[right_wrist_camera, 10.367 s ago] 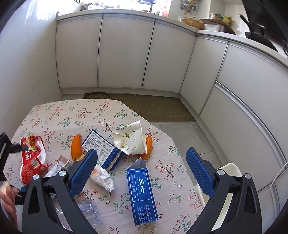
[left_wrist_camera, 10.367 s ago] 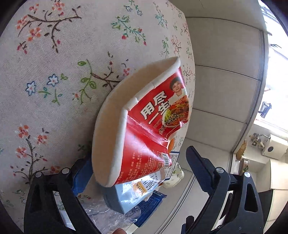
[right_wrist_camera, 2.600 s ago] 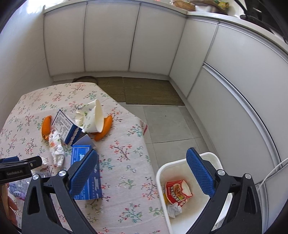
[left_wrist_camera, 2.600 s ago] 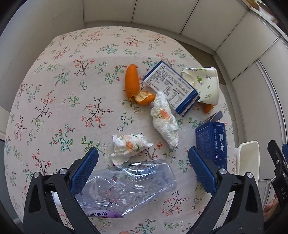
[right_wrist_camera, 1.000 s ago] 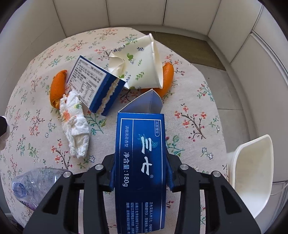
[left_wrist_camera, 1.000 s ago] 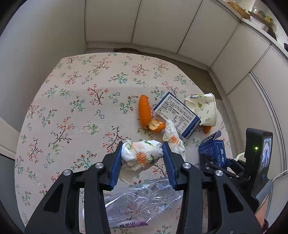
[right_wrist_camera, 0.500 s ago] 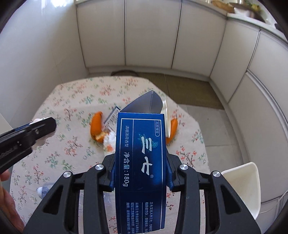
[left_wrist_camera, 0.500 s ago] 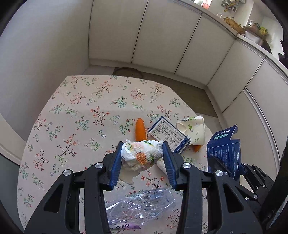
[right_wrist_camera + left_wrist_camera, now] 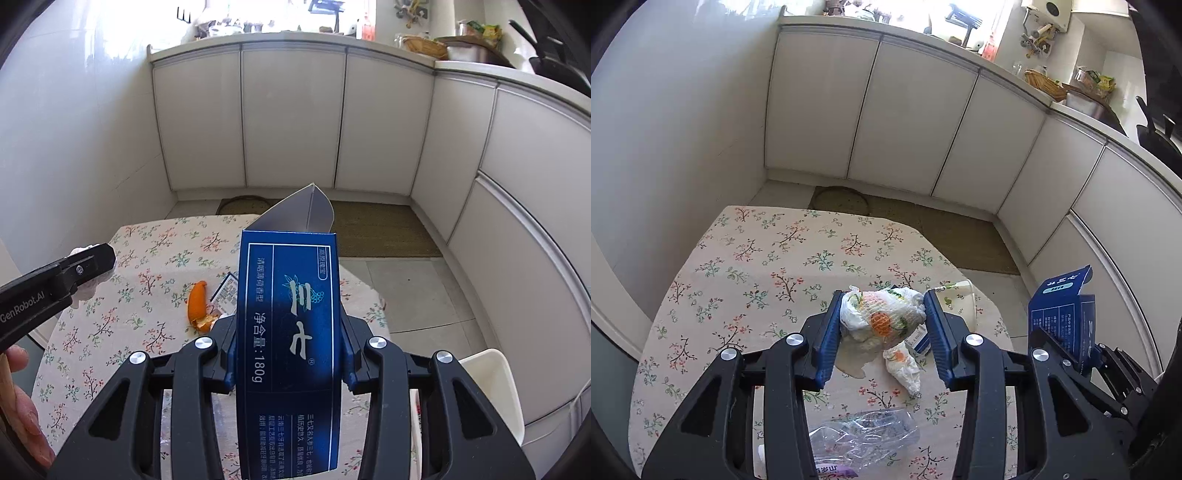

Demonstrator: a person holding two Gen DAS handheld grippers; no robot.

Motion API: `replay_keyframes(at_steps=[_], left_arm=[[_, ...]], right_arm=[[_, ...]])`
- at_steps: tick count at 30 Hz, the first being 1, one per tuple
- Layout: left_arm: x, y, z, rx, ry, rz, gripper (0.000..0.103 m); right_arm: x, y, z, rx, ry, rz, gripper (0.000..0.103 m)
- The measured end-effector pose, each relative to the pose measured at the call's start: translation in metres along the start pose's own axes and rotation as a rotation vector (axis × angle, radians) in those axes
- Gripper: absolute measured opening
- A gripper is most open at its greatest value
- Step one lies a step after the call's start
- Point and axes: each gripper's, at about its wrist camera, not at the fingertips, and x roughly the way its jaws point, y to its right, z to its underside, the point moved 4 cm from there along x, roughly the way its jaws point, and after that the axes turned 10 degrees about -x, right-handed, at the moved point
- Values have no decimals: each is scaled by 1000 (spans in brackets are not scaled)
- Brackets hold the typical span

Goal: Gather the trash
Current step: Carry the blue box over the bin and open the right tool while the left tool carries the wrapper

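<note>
My left gripper [image 9: 882, 338] is shut on a crumpled tissue [image 9: 881, 323] with orange stains, held above the floral table [image 9: 757, 266]. My right gripper [image 9: 288, 354] is shut on a dark blue carton [image 9: 290, 332] with its flap open, raised above the table; the carton also shows in the left wrist view [image 9: 1062, 317]. On the table lie a second crumpled tissue [image 9: 903, 365], a crushed clear plastic bottle [image 9: 860, 439], orange peel [image 9: 197, 304], a blue-and-white box [image 9: 227, 291] and a paper cup [image 9: 955, 295]. The white bin [image 9: 491, 384] stands on the floor at the table's right.
White kitchen cabinets [image 9: 905, 122] wrap around the back and right. A brown mat [image 9: 380, 229] lies on the tiled floor beyond the table. A white wall [image 9: 676, 129] runs along the table's left side. The left gripper's arm shows in the right wrist view [image 9: 55, 288].
Both grippers have risen higher above the table with the tissue and the blue carton held; the table looks smaller and more of the cabinets shows.
</note>
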Motion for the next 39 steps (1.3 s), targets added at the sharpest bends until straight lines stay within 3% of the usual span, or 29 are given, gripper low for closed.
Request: replay_keyframes(at_steps=[20,39], left_arm=[[-7,80,23,106,34,113,41],[5,155,60,200,4,201,41]], right_arm=[[-42,73,13,71,74,155,41],[-65,172,55,163,40,312,41]])
